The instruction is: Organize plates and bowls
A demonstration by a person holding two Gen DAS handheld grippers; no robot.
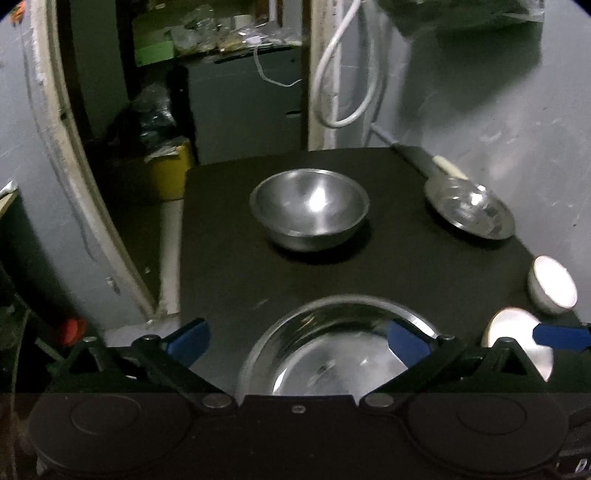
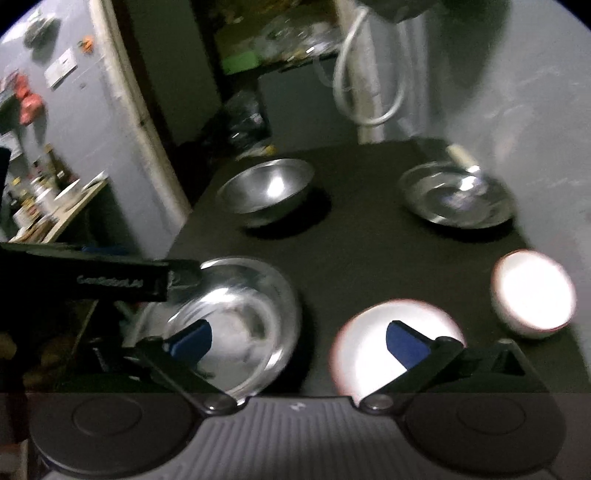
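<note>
On a black table (image 1: 406, 266) stand a steel bowl (image 1: 309, 206) at the back, a steel plate (image 1: 469, 210) at the back right, a steel plate (image 1: 332, 350) at the front, a white plate (image 1: 517, 332) and a white bowl (image 1: 552, 286) at the right. My left gripper (image 1: 299, 339) is open and empty, just above the front steel plate. In the right wrist view the right gripper (image 2: 299, 341) is open and empty, between the front steel plate (image 2: 236, 325) and the white plate (image 2: 369, 332). The white bowl (image 2: 532, 291), steel bowl (image 2: 266, 192) and back plate (image 2: 454, 199) lie beyond.
A wall (image 1: 498, 92) with a white cable (image 1: 343, 74) runs along the table's right and back. A doorway with cluttered shelves (image 1: 207, 33) and a yellow box (image 1: 170, 170) lie behind the table's left. The left gripper's body (image 2: 92, 280) reaches in over the front plate.
</note>
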